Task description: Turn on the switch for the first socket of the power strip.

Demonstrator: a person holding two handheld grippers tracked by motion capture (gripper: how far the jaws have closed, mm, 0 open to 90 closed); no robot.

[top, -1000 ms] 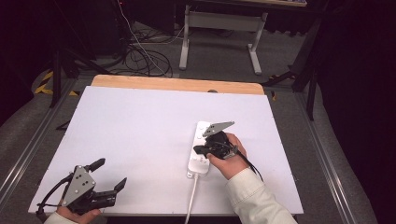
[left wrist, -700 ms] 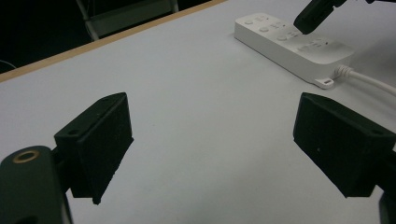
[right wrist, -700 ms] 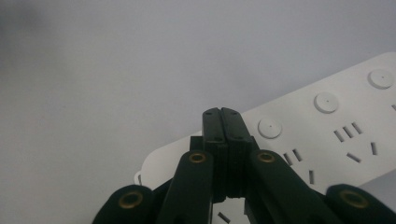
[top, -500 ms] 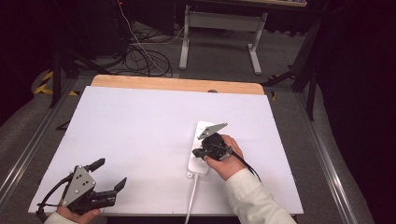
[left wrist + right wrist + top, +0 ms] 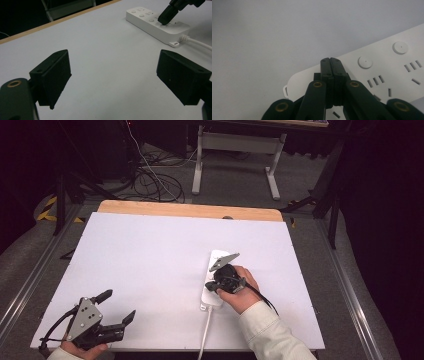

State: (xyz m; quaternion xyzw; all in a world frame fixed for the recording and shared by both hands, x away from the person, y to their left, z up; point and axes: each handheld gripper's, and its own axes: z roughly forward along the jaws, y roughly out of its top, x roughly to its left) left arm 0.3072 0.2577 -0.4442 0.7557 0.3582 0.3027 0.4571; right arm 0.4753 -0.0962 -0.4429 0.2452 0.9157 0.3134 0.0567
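A white power strip (image 5: 214, 270) with round buttons lies on the white table (image 5: 150, 260), right of centre, its cord (image 5: 205, 335) running off the near edge. My right gripper (image 5: 211, 286) is shut, and its closed tips press down on the strip's near end. The right gripper view has the two jaws together on the strip (image 5: 387, 67), next to a round button (image 5: 365, 62). My left gripper (image 5: 116, 307) is open at the near left corner, nothing between its jaws. From the left gripper view the strip (image 5: 155, 22) lies far right with the right gripper (image 5: 165, 17) on it.
A wooden strip (image 5: 190, 211) runs along the table's far edge. Beyond it are tangled cables (image 5: 150, 180) on the floor and a grey desk frame (image 5: 235, 150). Metal rails (image 5: 30, 280) flank the table's sides.
The right gripper has slid slightly toward the near end of the power strip and lowered onto it. The left gripper has stayed where it was, open.
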